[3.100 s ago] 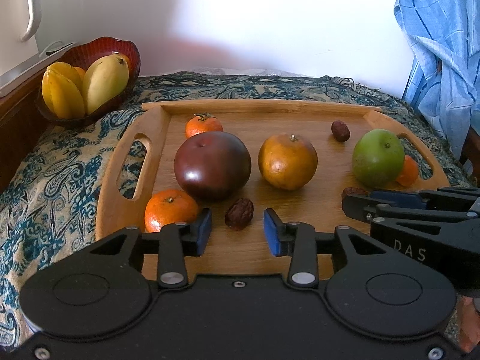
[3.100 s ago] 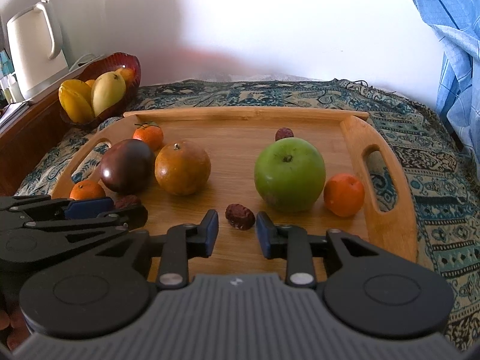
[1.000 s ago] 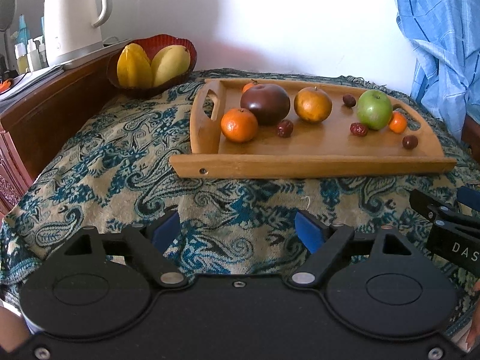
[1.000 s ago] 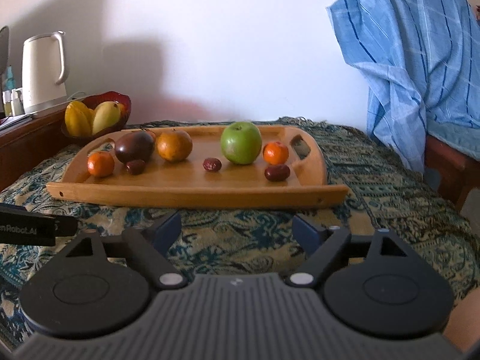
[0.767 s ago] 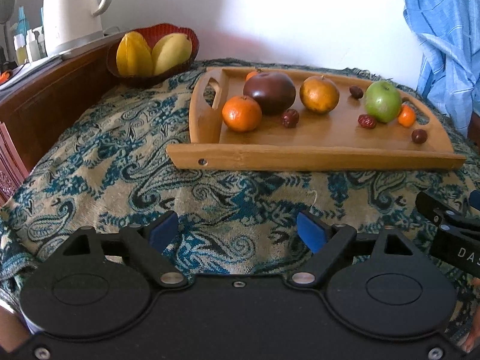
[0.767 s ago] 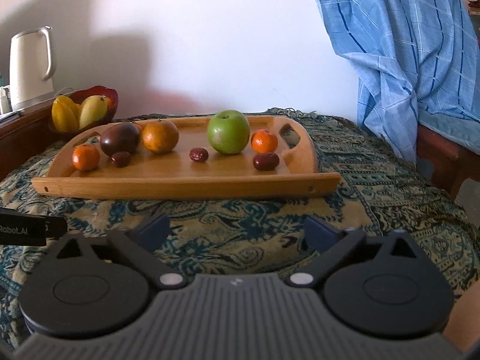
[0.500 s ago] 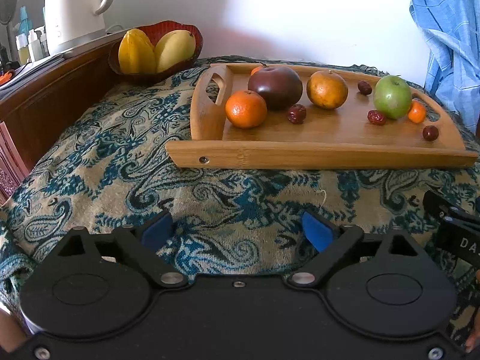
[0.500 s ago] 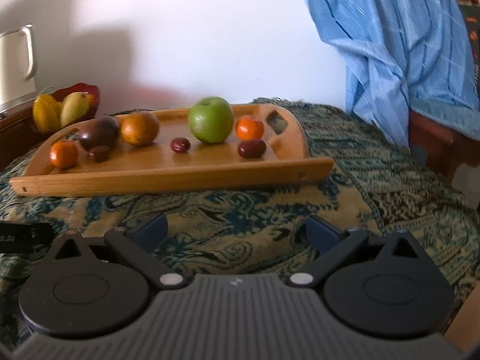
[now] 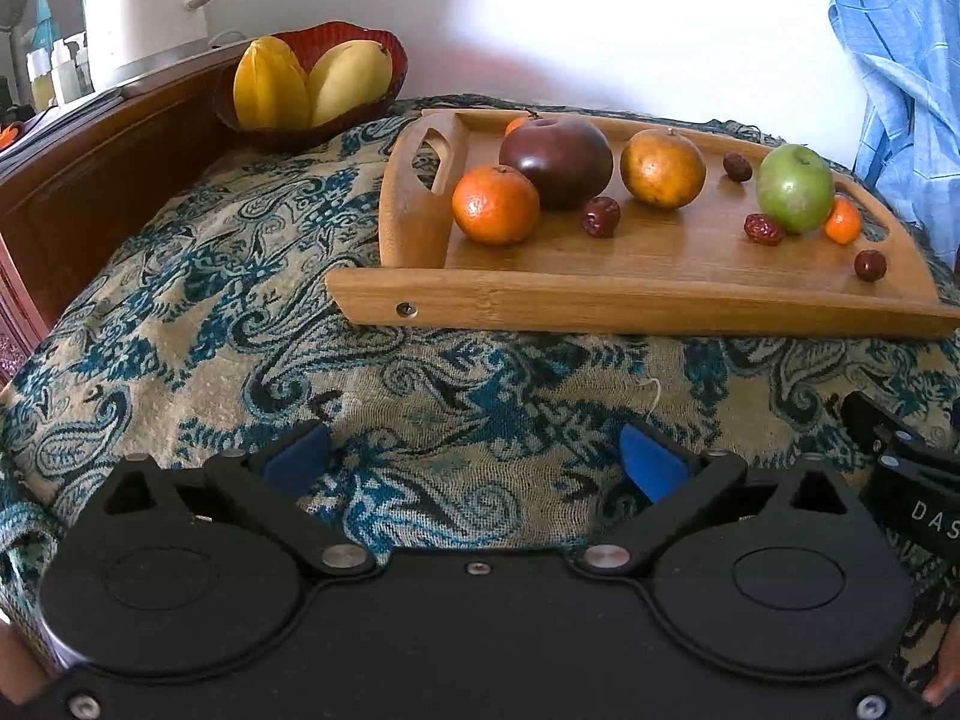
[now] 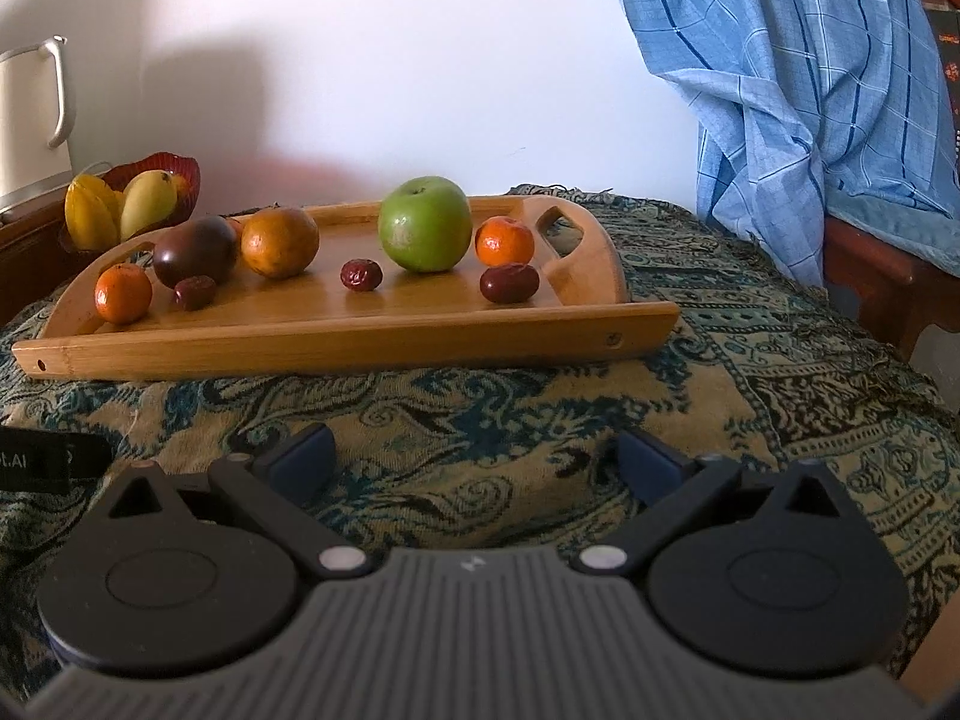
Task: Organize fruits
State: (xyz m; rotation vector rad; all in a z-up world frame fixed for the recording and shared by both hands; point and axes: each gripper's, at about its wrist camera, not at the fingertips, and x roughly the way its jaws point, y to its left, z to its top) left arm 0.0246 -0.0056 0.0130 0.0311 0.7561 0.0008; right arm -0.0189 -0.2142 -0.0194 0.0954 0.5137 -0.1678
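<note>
A wooden tray (image 9: 648, 300) (image 10: 360, 348) rests on the patterned cloth. On it are a dark purple fruit (image 9: 555, 153) (image 10: 193, 250), a brownish orange (image 9: 662, 167) (image 10: 279, 242), a green apple (image 9: 794, 187) (image 10: 425, 223), small tangerines (image 9: 495, 203) (image 10: 504, 240) and several dark red dates (image 9: 601, 216) (image 10: 361, 274). My left gripper (image 9: 474, 462) is open and empty, low over the cloth in front of the tray. My right gripper (image 10: 474, 459) is open and empty too, also short of the tray.
A red bowl (image 9: 360, 42) (image 10: 174, 171) with yellow fruit stands at the back left beside a white kettle (image 9: 144, 0) on a wooden cabinet (image 9: 90, 180). A blue checked cloth (image 10: 810, 90) hangs over furniture on the right.
Both grippers pulled back from over the tray to in front of it and opened wide. In the last second both drifted slightly; the fruits have not moved.
</note>
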